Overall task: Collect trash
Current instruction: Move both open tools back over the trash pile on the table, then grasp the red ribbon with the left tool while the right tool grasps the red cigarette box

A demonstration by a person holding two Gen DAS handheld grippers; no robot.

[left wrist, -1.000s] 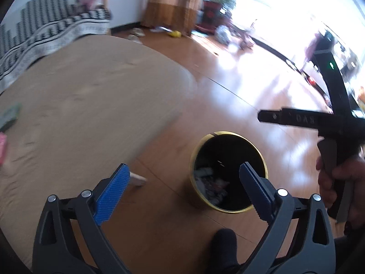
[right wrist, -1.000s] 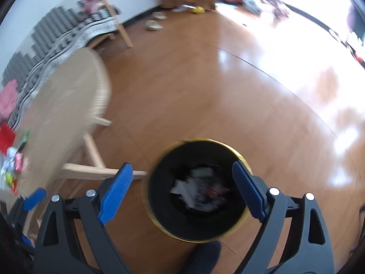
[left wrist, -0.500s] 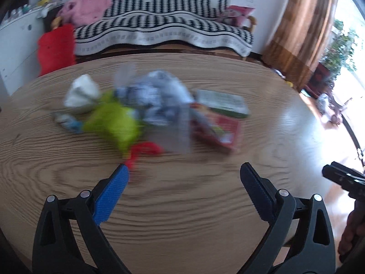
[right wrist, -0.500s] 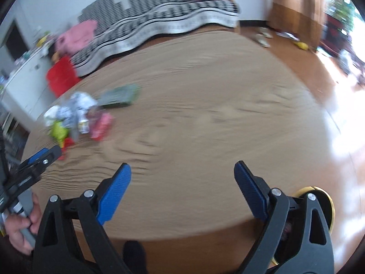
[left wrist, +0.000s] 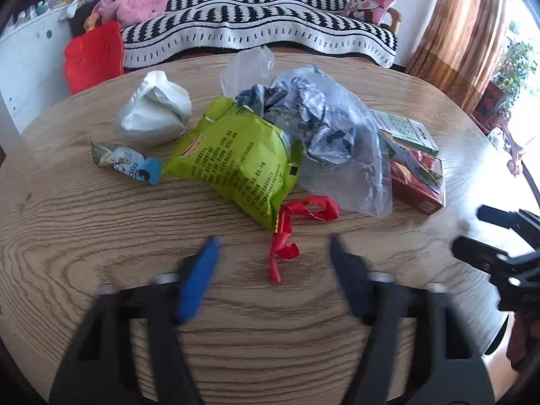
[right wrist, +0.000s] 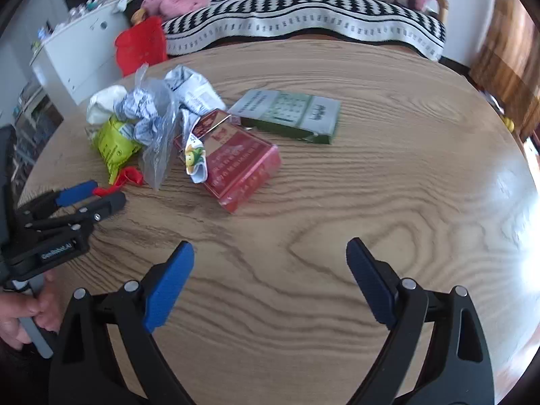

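Trash lies in a heap on a round wooden table (left wrist: 101, 236): a green snack bag (left wrist: 236, 158), a red ribbon scrap (left wrist: 290, 229), a clear bag of crumpled paper (left wrist: 324, 128), a white wad (left wrist: 155, 108), a blue candy wrapper (left wrist: 128, 163), a red box (right wrist: 236, 165) and a green box (right wrist: 290, 114). My left gripper (left wrist: 273, 270) is open and empty, its jaws on either side of the red ribbon's near end. My right gripper (right wrist: 270, 280) is open and empty over bare table, short of the red box.
A sofa with a black-and-white striped cover (left wrist: 270, 30) stands behind the table, with pink (left wrist: 135, 0) and red (left wrist: 94, 54) cushions. A white cabinet (right wrist: 77, 47) is at the left. Brown curtains (left wrist: 465, 33) hang at the right.
Both grippers swung from the black bin on the floor up to the table. The left one has closed in on the trash heap and its jaws have narrowed slightly.
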